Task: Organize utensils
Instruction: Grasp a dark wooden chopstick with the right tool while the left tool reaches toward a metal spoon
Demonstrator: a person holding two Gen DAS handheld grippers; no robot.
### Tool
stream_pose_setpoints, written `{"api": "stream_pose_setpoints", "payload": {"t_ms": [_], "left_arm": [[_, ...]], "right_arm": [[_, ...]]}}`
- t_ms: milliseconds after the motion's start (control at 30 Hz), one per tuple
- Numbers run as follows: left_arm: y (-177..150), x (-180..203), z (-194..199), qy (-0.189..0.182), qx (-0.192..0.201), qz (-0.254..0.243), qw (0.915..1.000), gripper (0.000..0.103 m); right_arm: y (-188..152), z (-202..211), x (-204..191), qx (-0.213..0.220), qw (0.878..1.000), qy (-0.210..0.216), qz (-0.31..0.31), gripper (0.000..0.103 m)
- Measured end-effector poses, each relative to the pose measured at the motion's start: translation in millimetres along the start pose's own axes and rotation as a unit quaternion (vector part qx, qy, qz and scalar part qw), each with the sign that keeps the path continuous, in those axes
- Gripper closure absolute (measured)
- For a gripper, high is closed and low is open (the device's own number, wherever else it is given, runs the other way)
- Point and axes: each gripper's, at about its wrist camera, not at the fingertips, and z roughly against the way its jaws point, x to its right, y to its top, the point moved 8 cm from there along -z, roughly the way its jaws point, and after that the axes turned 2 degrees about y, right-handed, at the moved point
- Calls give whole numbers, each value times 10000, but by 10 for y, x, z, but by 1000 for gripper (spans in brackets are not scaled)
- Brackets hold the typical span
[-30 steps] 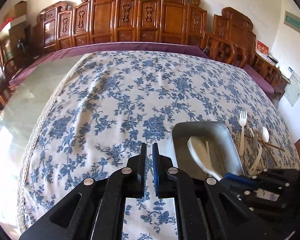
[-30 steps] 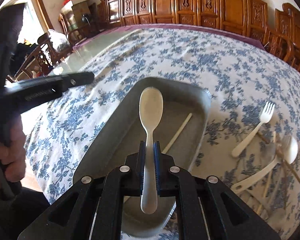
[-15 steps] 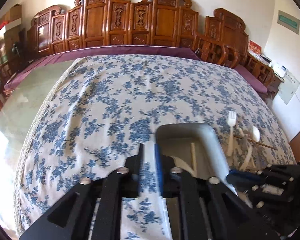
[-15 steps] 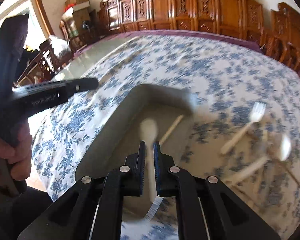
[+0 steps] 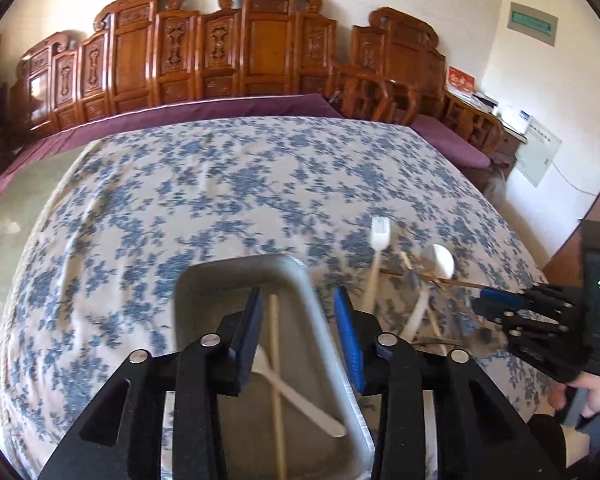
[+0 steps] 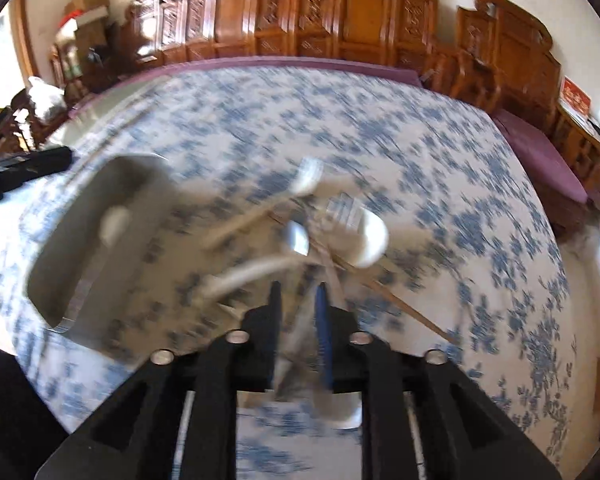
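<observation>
A grey metal tray (image 5: 300,276) lies on the blue floral tablecloth and holds a white spoon (image 5: 300,396) and a pale chopstick (image 5: 275,360). My left gripper (image 5: 298,304) is open, its jaws either side of the tray's right rim. To the tray's right lies a pile: a white fork (image 5: 378,240), a white spoon (image 5: 440,260), thin wooden chopsticks (image 5: 432,280). My right gripper (image 6: 298,296) is open over the near end of that pile; it also shows in the left wrist view (image 5: 500,300). The right wrist view is blurred; the tray (image 6: 76,256) sits left.
The tablecloth (image 5: 240,184) covers a large table with a bare glass strip (image 5: 16,200) along its left side. Carved wooden chairs (image 5: 260,48) line the far edge. A hand (image 5: 584,392) holds the right gripper at lower right.
My right gripper let go of the white spoon into the tray, opened and swung right over the utensil pile. My left gripper opened and moved right, over the tray's rim.
</observation>
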Motion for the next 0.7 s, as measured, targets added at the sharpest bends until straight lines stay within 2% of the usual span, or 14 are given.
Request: {"api": "stream_pose_setpoints", "payload": {"t_ms": [33,67,300,333,433,700], "left_arm": [[-5,48,-14,-12,-15,-41,10000,51],[-8,106,-31,-1,-30,-102,9999,48],[-26,372,-100,-41,-69,-294,9995,43],[-35,406,-118,-56,-82,-311,9995,43],[-65,511,-185,-91,-172,-368,9991,43],[-161,705,-291,-111,-289,-570,9979,43]], "right_arm": [[-34,-69,62,-96,9999,-32,-6,80],[-83,-133,132,-189,9998,-73,0,81],[-246,-336,256,-475,9988,79,56,81],[-256,-338,265,-474,9988,97,69,88],[-256,-274,280,-372,9991,154,88,97],[-202,51,445,73,10000,50,21,97]]}}
